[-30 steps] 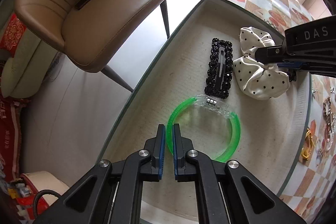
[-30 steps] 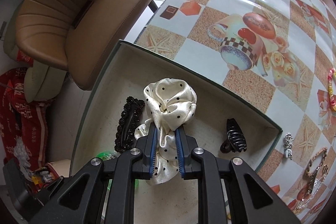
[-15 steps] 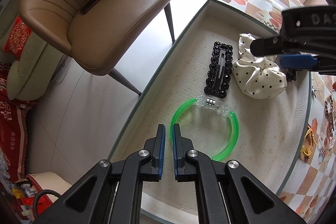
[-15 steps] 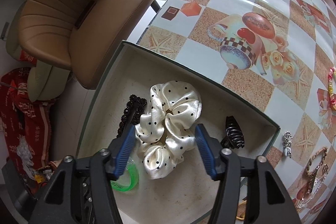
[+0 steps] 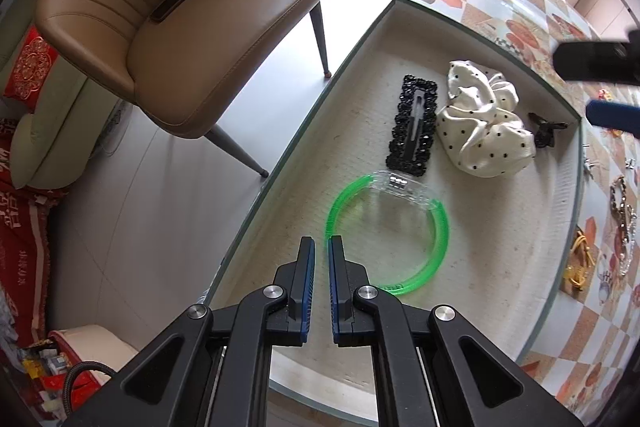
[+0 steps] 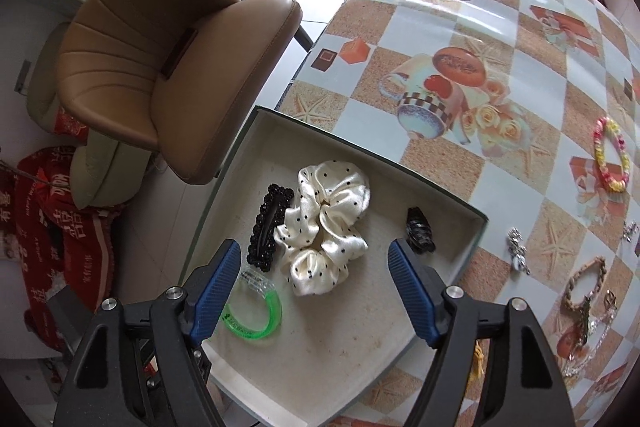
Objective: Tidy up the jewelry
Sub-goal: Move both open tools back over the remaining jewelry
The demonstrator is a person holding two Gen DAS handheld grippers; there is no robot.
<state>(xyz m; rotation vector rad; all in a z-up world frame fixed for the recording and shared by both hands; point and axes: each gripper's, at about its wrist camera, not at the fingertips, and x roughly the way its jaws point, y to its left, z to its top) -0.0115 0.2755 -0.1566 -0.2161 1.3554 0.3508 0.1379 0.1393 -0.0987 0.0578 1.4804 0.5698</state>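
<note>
Satin scrunchie [image 6: 326, 227], cream w/ black dots, lies in the tray [image 6: 360, 355], nothing gripping it. Black beaded clip [image 6: 268, 227] touches its left side; small black claw clip [image 6: 420, 231] sits apart on its right, near the tray's far wall. Green bangle [image 6: 256, 311] w/ a clear section lies just in front of the beaded clip.

My right hand-held gripper [image 6: 314, 291] hangs above the tray w/ jaws spread wide, empty, the scrunchie framed between the blue pads. My left hand-held gripper [image 5: 321, 269] has jaws nearly together, only a thin gap, holding nothing; tips sit over the tray floor just beside the bangle's [image 5: 388, 231] near-left arc.

Tray sits at the edge of the tabletop [image 6: 500, 75], covered by a checked cloth w/ cup prints. More jewelry on it right of the tray: pink-yellow bracelet [image 6: 610, 161], chains [image 6: 584, 307]. Brown chair [image 6: 160, 67] stands beside the tabletop.
</note>
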